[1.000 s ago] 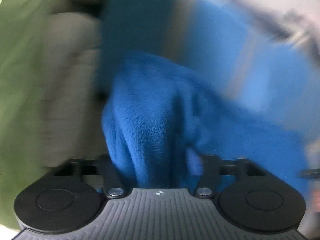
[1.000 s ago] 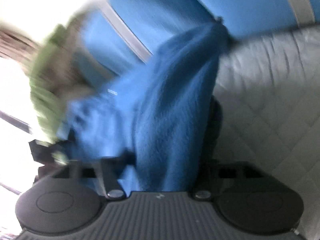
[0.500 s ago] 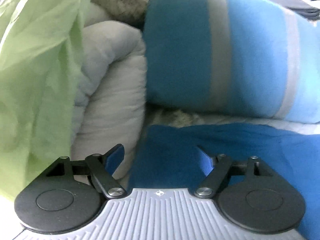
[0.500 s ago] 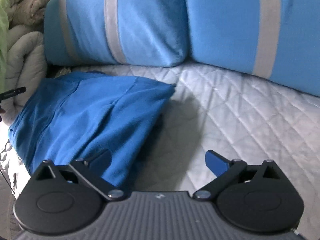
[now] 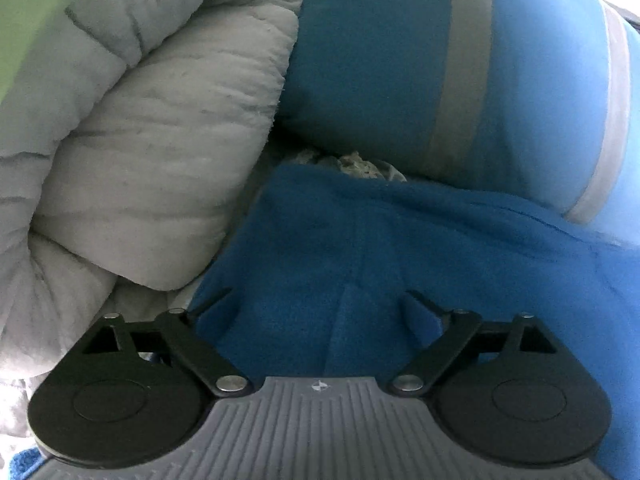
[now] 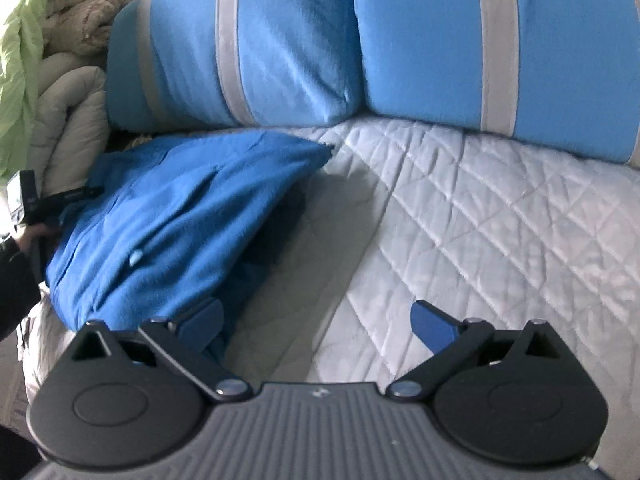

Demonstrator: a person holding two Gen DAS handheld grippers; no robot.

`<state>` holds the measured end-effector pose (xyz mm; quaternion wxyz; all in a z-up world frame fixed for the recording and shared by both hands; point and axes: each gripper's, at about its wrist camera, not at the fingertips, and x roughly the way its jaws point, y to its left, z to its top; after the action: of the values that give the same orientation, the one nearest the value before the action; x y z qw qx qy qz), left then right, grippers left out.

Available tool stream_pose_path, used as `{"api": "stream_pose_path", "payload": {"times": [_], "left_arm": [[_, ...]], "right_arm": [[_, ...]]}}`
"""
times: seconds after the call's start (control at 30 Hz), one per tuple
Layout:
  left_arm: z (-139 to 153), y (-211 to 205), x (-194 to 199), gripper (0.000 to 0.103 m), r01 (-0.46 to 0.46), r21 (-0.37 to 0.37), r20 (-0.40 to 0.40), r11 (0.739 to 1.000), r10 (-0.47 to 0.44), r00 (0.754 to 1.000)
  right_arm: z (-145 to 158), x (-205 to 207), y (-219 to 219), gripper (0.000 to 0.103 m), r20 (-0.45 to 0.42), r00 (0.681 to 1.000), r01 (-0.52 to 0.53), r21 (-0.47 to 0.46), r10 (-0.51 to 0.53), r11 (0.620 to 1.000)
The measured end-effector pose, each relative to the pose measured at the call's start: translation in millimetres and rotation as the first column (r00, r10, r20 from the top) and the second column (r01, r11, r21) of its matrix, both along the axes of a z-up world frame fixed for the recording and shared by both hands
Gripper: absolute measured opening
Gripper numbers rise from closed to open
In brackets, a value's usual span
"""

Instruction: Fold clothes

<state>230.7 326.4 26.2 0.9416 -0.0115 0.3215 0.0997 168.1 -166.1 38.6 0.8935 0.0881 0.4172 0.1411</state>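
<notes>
A folded blue fleece garment [image 6: 172, 216] lies on the quilted white bed cover [image 6: 480, 216], at the left by the pillows. In the left wrist view the garment [image 5: 360, 248] fills the lower middle. My left gripper [image 5: 316, 308] is open, low over the fleece, with a fold of cloth between its fingers but not pinched. It also shows at the left edge of the right wrist view [image 6: 60, 196]. My right gripper [image 6: 316, 320] is open and empty, just right of the garment's near edge, above the bed cover.
Two blue pillows with grey stripes [image 6: 248, 48] [image 6: 500, 48] lie behind the garment. A rolled grey-white duvet [image 5: 132, 152] stands at its left, with green [image 6: 20, 48] and beige bedding [image 6: 84, 12] piled on it.
Both grippers have let go of the blue fleece and opened. The garment dropped folded onto the bed. The left gripper has moved closer over it; the right has drawn back slightly.
</notes>
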Motion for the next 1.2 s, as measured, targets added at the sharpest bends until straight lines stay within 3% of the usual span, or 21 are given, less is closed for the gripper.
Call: {"api": "stream_pose_path", "payload": {"times": [0.1,0.2,0.3,0.4,0.47,0.63,0.73,0.8,0.97,1.2], "left_arm": [[3.6,-5.9,-4.1,0.092,-0.004,0.033,-0.007,0.999,0.005,1.000],[10.5,-22.9,-1.0,0.095,-0.031,0.150,-0.030,0.988,0.036,0.999],[32.1,-44.9,-9.5,0.095,-0.029,0.205,0.007,0.978,0.028,1.000],[57.3,-73.1,-21.8,0.095,0.006,0.109,0.070,0.994,-0.014,0.997],[65.7,-106.4,-28.5,0.095,0.065,0.086,0.093,0.994,-0.073,0.993],[77.5,-195.6,-39.9,0.095,0.242,0.042,0.130,0.969,-0.245,0.961],[67.4,-244.4,-33.8,0.095,0.325,-0.025,0.117,0.945,-0.320,0.940],[50.3,-272.3,-27.7,0.095,0.360,-0.025,0.099,0.933,-0.356,0.929],[-21.8,-304.8,-12.0,0.102,0.332,0.058,-0.019,0.941,-0.332,0.943],[-15.9,-295.6,-16.6,0.102,0.326,0.017,0.008,0.945,-0.326,0.945]], "right_arm": [[-3.4,1.3,-1.6,0.103,-0.012,1.000,0.011,-0.003,-0.011,1.000],[4.9,-3.8,-2.1,0.103,0.042,0.999,0.016,-0.011,-0.015,1.000],[12.2,-12.0,-1.4,0.103,0.081,0.997,0.015,-0.027,-0.012,1.000],[16.2,-20.3,1.1,0.103,0.092,0.996,0.000,-0.043,0.003,0.999],[17.3,-24.1,3.0,0.103,0.094,0.996,-0.007,-0.054,0.012,0.998],[19.5,-30.0,-1.5,0.103,0.098,0.995,0.017,-0.065,-0.010,0.998],[18.6,-30.6,-7.9,0.103,0.100,0.994,0.048,-0.076,-0.040,0.996],[17.6,-30.3,-12.3,0.103,0.097,0.993,0.068,-0.081,-0.060,0.994],[15.2,-25.3,-22.5,0.103,0.077,0.992,0.106,-0.069,-0.101,0.992],[11.1,-17.0,-30.8,0.103,0.050,0.989,0.138,-0.031,-0.136,0.990]]}}
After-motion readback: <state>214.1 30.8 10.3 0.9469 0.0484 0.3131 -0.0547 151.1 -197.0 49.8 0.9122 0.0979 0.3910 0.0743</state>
